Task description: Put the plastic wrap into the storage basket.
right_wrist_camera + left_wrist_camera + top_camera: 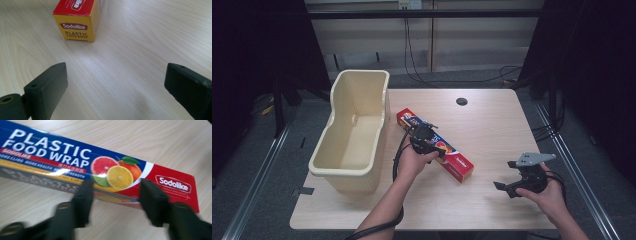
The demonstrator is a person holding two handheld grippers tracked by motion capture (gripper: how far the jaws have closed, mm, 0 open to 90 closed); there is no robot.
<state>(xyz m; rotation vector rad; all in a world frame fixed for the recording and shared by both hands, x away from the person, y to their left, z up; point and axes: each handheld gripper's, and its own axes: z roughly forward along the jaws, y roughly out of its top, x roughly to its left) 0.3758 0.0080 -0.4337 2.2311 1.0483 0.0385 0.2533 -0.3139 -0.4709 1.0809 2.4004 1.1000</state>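
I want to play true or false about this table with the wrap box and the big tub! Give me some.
1. The plastic food wrap box lies flat on the table. True.
2. The box is inside the cream tub. False: it lies on the table beside the tub.
3. The right gripper holds the box. False: its jaws are open over bare wood.
4. The left gripper is at the box. True.
5. The box shows pictures of bananas. False: it shows citrus fruit.

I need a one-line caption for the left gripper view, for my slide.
Left gripper with open jaws at the near edge of a Sodolike plastic food wrap box lying on the wooden table.
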